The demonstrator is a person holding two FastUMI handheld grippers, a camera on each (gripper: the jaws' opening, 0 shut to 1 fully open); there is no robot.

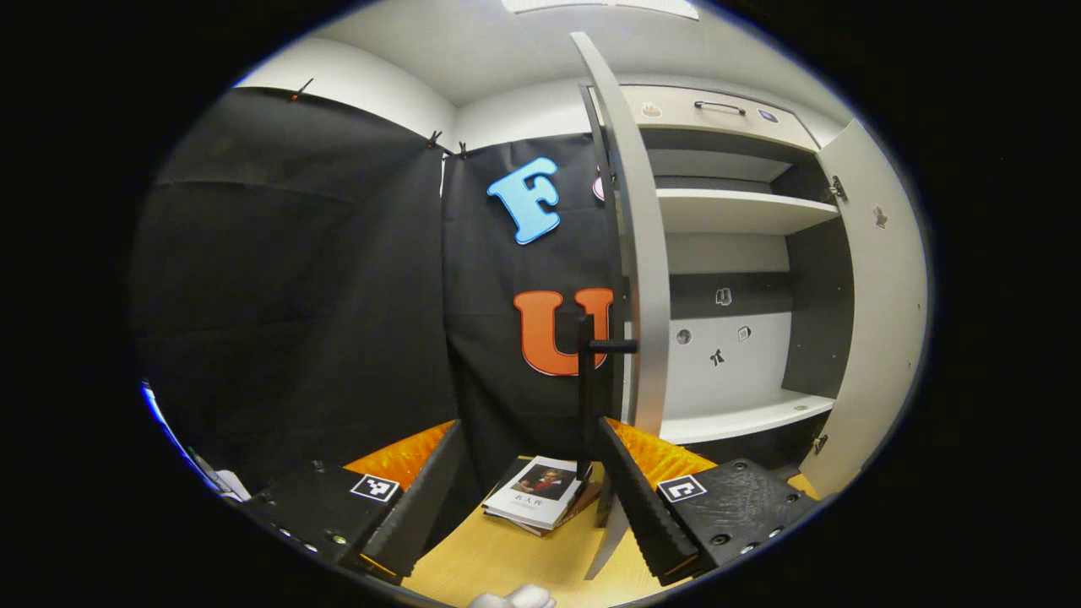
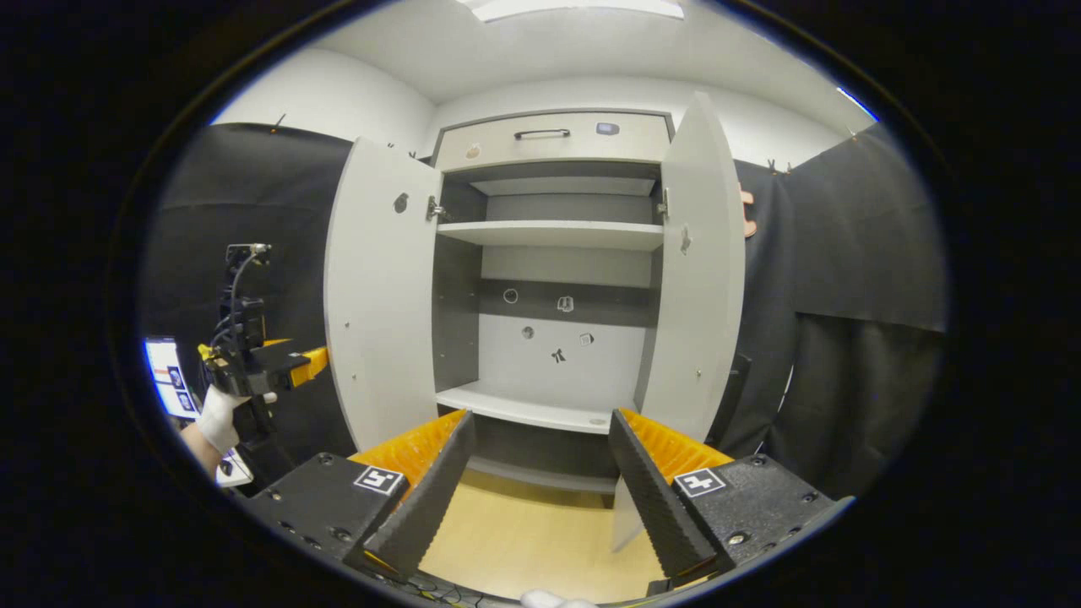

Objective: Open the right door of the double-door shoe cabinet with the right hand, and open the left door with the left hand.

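Booth floor (image 2: 524,532) bare before cabinet (image 2: 549,279), both doors wide, L fingers (image 1: 414,515) & R fingers (image 2: 422,507) apart, empty

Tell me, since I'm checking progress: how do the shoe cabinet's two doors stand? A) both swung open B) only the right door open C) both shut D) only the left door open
A: in the right gripper view the left door and the right door both stand swung out, baring the shelves.
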